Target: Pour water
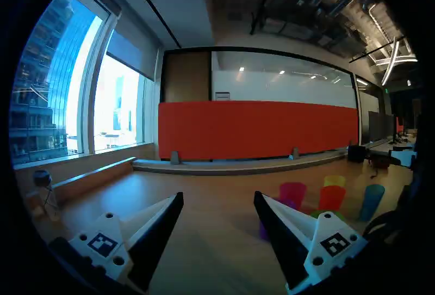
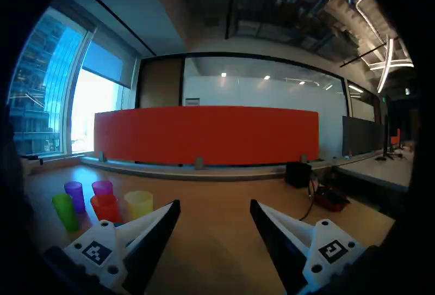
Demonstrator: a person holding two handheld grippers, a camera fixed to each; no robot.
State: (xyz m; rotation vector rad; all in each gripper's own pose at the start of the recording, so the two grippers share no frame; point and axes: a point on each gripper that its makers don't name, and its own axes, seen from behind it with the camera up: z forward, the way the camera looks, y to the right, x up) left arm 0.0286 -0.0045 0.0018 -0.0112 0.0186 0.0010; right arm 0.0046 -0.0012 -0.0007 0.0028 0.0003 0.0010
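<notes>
The left gripper [image 1: 217, 194] has its jaws wide open, holding nothing, over the wooden worktop [image 1: 217, 251]. The right gripper [image 2: 215, 202] gapes empty likewise. Coloured cups [image 1: 331, 197] cluster beyond the left gripper's right finger, and a clear bottle [image 1: 46, 194] stands far left. A red partition [image 1: 255, 129] lies behind.

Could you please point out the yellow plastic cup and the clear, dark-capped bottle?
Yellow translucent plastic cup [image 2: 139, 203]: right gripper view, its side wall.
Clear bottle with dark cap [image 1: 49, 202]: left gripper view, its clear body.
</notes>
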